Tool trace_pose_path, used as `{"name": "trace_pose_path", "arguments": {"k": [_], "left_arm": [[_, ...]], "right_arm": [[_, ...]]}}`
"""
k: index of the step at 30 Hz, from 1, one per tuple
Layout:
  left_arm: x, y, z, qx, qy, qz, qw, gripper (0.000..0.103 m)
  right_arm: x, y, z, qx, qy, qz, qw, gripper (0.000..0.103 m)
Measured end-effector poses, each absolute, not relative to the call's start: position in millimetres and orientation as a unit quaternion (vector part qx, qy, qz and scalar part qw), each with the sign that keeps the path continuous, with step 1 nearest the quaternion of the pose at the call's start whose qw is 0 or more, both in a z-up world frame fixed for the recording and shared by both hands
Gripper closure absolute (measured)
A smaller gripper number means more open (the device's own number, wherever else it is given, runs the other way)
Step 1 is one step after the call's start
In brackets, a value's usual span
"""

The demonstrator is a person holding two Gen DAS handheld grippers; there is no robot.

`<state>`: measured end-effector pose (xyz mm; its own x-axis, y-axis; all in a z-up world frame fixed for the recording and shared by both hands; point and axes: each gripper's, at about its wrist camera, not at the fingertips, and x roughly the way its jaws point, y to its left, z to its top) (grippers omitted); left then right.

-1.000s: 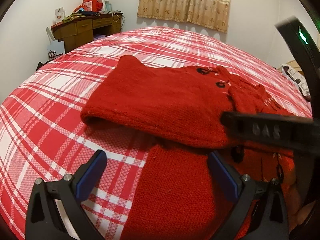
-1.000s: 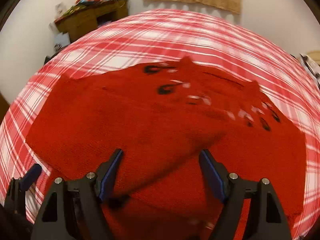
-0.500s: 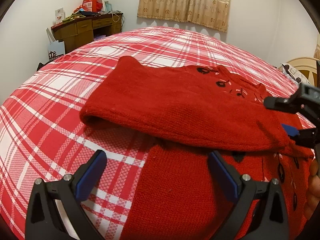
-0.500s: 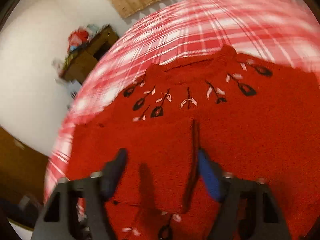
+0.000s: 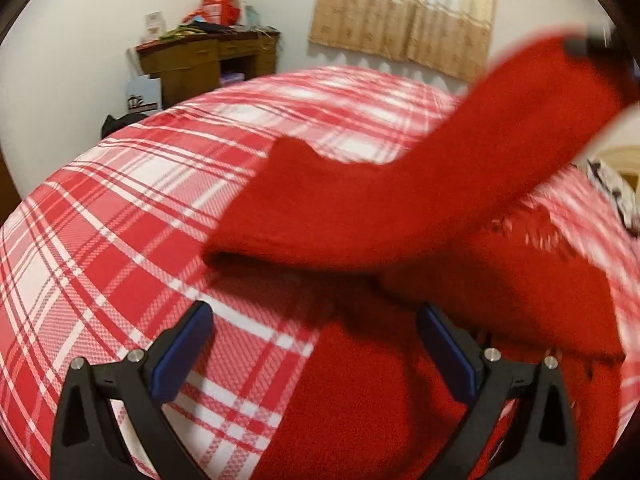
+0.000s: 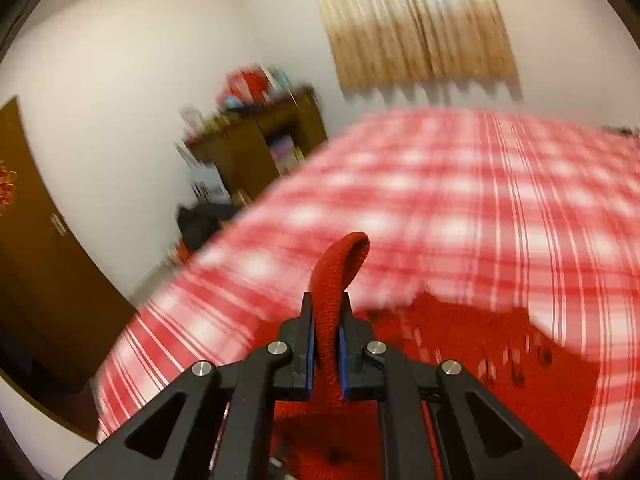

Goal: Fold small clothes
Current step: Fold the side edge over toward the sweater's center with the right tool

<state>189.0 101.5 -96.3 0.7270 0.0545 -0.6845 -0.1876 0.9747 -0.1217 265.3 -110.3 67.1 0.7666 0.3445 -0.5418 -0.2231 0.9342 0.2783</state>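
The right hand-held gripper [image 6: 326, 354], spread wide a second ago, now pinches a sleeve of the red knitted sweater [image 5: 360, 216] and has lifted it toward the frame's upper right, off the red-and-white plaid bed [image 5: 120, 240]; a fold has begun. The left hand-held gripper [image 5: 316, 354] stays spread, empty.

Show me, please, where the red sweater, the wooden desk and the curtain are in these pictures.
red sweater [image 5: 360, 208]: left wrist view, on the lifted sleeve.
wooden desk [image 5: 192, 62]: left wrist view, on its drawer front.
curtain [image 5: 404, 12]: left wrist view, on the middle of the cloth.
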Motion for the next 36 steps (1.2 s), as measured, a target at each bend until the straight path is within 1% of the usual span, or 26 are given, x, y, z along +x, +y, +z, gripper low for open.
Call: {"name": "trace_pose_path", "arguments": {"k": [2, 5, 7, 9, 12, 14, 18, 20, 25, 27, 29, 32, 36], "left_arm": [[193.2, 98.9, -93.5, -0.092, 0.358, 0.071, 0.926, 0.000], [206.5, 90.6, -94.0, -0.080, 0.361, 0.083, 0.925, 0.000], [217.8, 90.3, -96.1, -0.075, 0.366, 0.102, 0.922, 0.000], [232.0, 98.2, -101.9, -0.087, 0.387, 0.133, 0.908, 0.000], [241.3, 114.9, -111.7, -0.114, 0.414, 0.159, 0.889, 0.000], [238.4, 117.4, -112.2, -0.118, 0.410, 0.169, 0.889, 0.000], [235.7, 112.5, -112.8, -0.100, 0.406, 0.177, 0.891, 0.000], [236.7, 116.4, -114.2, -0.110, 0.409, 0.172, 0.889, 0.000], [236.5, 115.6, -112.5, -0.113, 0.409, 0.170, 0.889, 0.000], [235.4, 112.3, -111.8, -0.114, 0.408, 0.169, 0.890, 0.000], [235.2, 113.2, -112.0, -0.116, 0.408, 0.167, 0.890, 0.000], [231.4, 113.1, -109.7, -0.107, 0.408, 0.155, 0.893, 0.000], [214.5, 107.2, -96.7, -0.039, 0.406, 0.141, 0.902, 0.000]], "right_arm": [[260.0, -109.5, 97.9, 0.102, 0.265, 0.157, 0.946, 0.094], [246.7, -120.2, 121.7, 0.108, 0.225, 0.154, 0.956, 0.094], [237.0, -133.4, 125.9, 0.103, 0.207, 0.134, 0.964, 0.094], [228.9, -151.6, 121.1, 0.094, 0.200, 0.102, 0.970, 0.094], [221.4, -191.2, 99.3, 0.093, 0.212, 0.049, 0.971, 0.094], [221.5, -222.5, 74.0, 0.110, 0.239, 0.016, 0.965, 0.094], [218.5, -274.4, -1.1, 0.143, 0.312, -0.036, 0.938, 0.094], [217.9, -287.9, -43.5, 0.158, 0.349, -0.041, 0.923, 0.094], [215.3, -306.9, -122.7, 0.168, 0.409, -0.060, 0.895, 0.093], [205.6, -312.8, -125.9, 0.182, 0.390, -0.055, 0.901, 0.082], [200.6, -318.5, -122.6, 0.194, 0.402, -0.053, 0.893, 0.076], [184.5, -330.8, -112.5, 0.213, 0.403, -0.067, 0.888, 0.075], [152.7, -328.3, -83.0, 0.177, 0.353, -0.106, 0.913, 0.075]]}}
